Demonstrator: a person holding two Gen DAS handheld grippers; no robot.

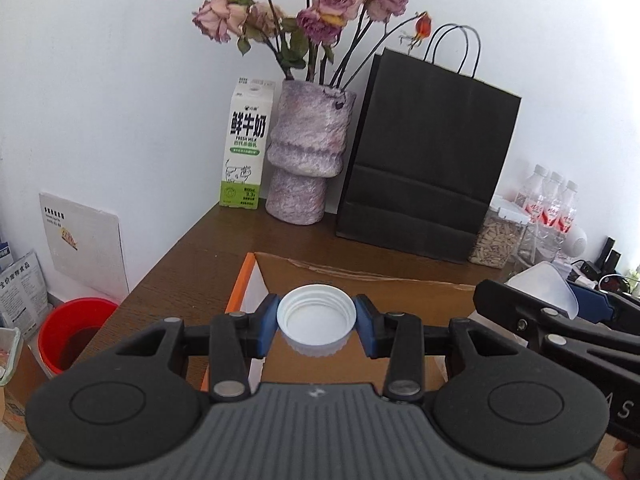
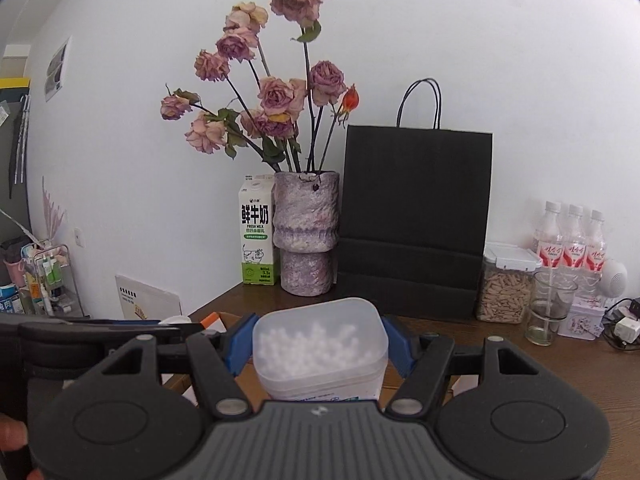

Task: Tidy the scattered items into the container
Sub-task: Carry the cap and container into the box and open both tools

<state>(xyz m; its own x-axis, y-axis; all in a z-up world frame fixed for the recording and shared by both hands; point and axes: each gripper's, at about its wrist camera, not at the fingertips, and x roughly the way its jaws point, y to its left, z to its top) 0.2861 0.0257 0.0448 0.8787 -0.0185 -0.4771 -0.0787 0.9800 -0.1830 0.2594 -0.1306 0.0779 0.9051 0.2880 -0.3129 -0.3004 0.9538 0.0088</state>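
My left gripper (image 1: 316, 326) is shut on a white screw cap (image 1: 316, 320), open side up, held above an open cardboard box (image 1: 400, 292) with an orange edge on the brown table. My right gripper (image 2: 320, 344) is shut on a translucent plastic jar (image 2: 320, 348) of small white balls, held upright above the table. In the left wrist view the jar's top (image 1: 548, 288) and the right gripper (image 1: 560, 320) show at the right, over the box's right side. In the right wrist view the box edge (image 2: 216, 320) shows at the left, mostly hidden.
At the back stand a milk carton (image 1: 246, 148), a purple vase of dried roses (image 1: 308, 152), a black paper bag (image 1: 428, 152), a seed jar (image 2: 506, 284), a glass (image 2: 550, 308) and water bottles (image 2: 572, 240). A red bucket (image 1: 72, 332) sits on the floor at the left.
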